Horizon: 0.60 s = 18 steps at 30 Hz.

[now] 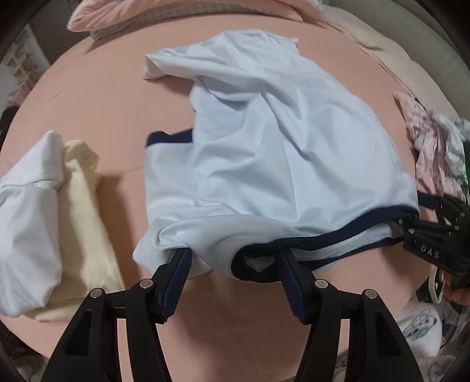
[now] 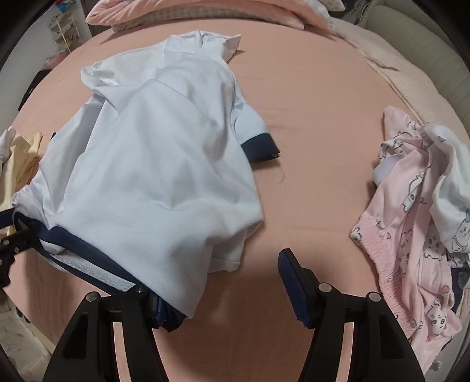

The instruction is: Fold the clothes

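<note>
A bed (image 1: 97, 97) covered in a smooth salmon-pink sheet fills both views, with pink and checked bedding (image 1: 164, 14) bunched at its far edge, a beige padded headboard (image 2: 417, 26) at the far right, and a white shelf rack (image 2: 63, 29) against the wall at the far left. One pale blue shirt (image 1: 264, 123) with navy trim lies rumpled in the middle of the bed, its long axis running from the near edge to the far side, navy-edged neckline nearest and one navy-cuffed sleeve (image 2: 260, 147) sticking out sideways. The left hand-held gripper (image 1: 233, 264) has its jaws spread apart, one finger tucked under a fold of the shirt's near edge and the other set into the navy neckline; no pinch on the cloth shows. The right hand-held gripper (image 2: 217, 293) also stands wide, its left finger buried under the shirt's near corner and its right finger bare above the sheet. To the left sit two folded garments, one white (image 1: 26, 211) and one cream (image 1: 85, 223). To the right lies a heap of pink cartoon-print clothes (image 2: 411, 235).
</note>
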Available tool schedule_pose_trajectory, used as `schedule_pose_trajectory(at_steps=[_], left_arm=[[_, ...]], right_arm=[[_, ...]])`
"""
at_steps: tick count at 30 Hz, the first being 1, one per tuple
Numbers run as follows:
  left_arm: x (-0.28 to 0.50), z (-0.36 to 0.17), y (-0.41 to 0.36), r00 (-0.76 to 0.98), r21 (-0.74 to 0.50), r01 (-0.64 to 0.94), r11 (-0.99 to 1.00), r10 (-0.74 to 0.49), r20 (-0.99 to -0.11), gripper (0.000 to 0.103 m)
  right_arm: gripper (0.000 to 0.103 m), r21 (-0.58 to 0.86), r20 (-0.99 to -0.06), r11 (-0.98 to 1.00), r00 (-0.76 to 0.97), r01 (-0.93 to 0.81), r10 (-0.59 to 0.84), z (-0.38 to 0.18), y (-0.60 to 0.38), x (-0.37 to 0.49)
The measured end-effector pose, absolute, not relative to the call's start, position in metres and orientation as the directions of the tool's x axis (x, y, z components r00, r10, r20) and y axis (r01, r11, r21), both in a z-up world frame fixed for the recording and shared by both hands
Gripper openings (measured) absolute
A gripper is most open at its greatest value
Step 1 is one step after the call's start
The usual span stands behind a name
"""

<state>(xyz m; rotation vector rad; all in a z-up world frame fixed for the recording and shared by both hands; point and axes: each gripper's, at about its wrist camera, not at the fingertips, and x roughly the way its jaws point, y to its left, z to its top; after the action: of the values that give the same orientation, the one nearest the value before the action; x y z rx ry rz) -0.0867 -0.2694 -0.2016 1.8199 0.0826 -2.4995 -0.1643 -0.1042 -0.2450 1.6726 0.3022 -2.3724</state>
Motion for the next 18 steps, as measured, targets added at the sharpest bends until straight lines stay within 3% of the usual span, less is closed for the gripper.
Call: schedule_pose_trajectory(at_steps=[6,9,11,14,16,18], left_arm=[[-0.078,-0.196,-0.282,-0.342,0.046,0.138,-0.989,-0.091,-0.935,0.059],[-0.074,-0.197,-0.285,-0.353,0.02,0.154,-0.988,-0.074,-0.933,0.059],[-0.071,-0.198,-0.284,-0.367,-0.009,0.157,-0.988,-0.05,-0.929,0.059],[-0.068,-0.204,-0.281,-0.384,-0.001,0.168,-0.986,-0.064,-0.921,0.051],[-0.073,-0.21,-0.282,-0.381,-0.02,0.182,-0.983,-0.052,-0.923,0.042],[-0.074,-0.214,-0.285,-0.391,-0.043,0.199,-0.979,-0.039,-0.92,0.035]], right_arm=[[0.063,-0.09,-0.927,-0.976,-0.374,0.198,0.01,-0.237,-0.087,-0.166],[0.06,-0.104,-0.915,-0.979,-0.404,0.174,0.025,-0.232,-0.081,-0.161],[0.04,-0.102,-0.906,-0.981,-0.422,0.164,0.024,-0.228,-0.079,-0.157],[0.024,-0.068,-0.904,-0.977,-0.426,0.2,-0.024,-0.224,-0.087,-0.154],[0.017,-0.061,-0.906,-0.972,-0.42,0.228,-0.042,-0.223,-0.092,-0.153],[0.016,-0.058,-0.907,-0.969,-0.419,0.239,-0.049,-0.222,-0.093,-0.151]])
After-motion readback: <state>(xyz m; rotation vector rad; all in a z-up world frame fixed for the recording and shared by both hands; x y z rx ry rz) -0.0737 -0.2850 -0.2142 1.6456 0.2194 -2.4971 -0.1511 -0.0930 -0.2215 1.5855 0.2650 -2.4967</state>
